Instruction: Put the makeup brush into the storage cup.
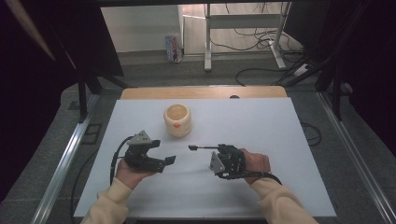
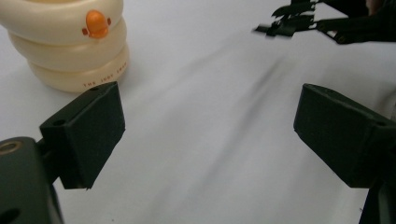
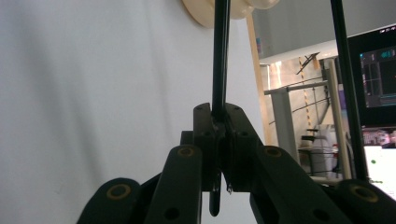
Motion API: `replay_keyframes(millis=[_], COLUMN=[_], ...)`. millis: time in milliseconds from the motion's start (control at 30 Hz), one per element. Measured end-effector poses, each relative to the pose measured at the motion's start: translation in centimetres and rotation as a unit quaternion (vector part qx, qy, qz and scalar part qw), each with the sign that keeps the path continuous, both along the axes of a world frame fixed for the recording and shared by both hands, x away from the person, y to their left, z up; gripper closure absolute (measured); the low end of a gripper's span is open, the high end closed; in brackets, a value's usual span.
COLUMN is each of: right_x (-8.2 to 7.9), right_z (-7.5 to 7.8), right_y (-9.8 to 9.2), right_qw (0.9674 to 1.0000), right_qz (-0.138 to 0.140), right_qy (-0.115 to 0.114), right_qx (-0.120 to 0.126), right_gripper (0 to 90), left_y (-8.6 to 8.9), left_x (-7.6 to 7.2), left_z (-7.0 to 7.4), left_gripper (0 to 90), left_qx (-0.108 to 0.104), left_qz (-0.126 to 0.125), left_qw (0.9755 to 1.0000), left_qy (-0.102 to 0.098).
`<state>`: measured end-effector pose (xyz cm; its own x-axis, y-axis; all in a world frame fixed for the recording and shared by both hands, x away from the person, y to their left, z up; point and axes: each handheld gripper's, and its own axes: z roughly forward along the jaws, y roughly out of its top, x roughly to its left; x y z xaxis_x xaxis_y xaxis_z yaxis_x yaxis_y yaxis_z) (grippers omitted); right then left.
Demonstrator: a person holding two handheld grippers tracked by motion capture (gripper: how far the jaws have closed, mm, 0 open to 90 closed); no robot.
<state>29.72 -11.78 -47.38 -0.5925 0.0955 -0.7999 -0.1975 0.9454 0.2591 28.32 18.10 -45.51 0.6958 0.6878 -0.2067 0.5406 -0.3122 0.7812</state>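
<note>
Now the right hand-held gripper [image 1: 212, 150] is clamped on a thin black tool [image 1: 201, 148], levelled toward the cream duck-faced cup [image 1: 177, 120] mid-worktop [image 1: 261, 130], while the left hand-held gripper [image 1: 169, 161] waits jaws apart, likely to steady it.

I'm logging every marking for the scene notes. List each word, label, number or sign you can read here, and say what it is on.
Cream duck-faced cup: small reddish print near its base, seemingly "THE JUNE ...", too small to read surely.
Colourful carton on the floor beyond the table: printing too small to read.
Monitor in the right gripper view: figures on screen too blurred to read.
</note>
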Motion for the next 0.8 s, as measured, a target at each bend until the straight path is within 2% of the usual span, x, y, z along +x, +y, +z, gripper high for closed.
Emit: replay_keyframes(millis=[167,367,500,700,800], right_x=[0.1,0.4,0.6,1.1,1.3], right_z=[0.3,0.7,1.3,2.1,2.3], right_y=[-0.4,-0.8,-1.3,-2.3,-2.6], right_qw=[0.9991,0.9953,0.9887,0.9746,0.9684], right_qz=[-0.011,-0.021,-0.031,-0.037,-0.040], right_qy=[0.026,0.061,0.090,0.134,0.151], right_qx=[0.032,0.073,0.116,0.176,0.195], right_gripper=[84.8,84.9,84.9,84.8,84.9], left_y=[0.1,0.3,0.4,0.4,0.3], left_x=[-0.2,-0.3,-0.3,-0.3,-0.2], left_z=[-0.3,-0.6,-0.7,-0.8,-1.0], left_gripper=[9.8,9.9,10.0,10.0,10.0], left_qx=[-0.002,0.000,0.000,0.001,0.004], left_qz=[-0.006,0.000,0.002,0.003,0.003], left_qw=[1.0000,1.0000,1.0000,1.0000,1.0000], left_qy=[0.000,0.003,0.004,0.005,0.009])
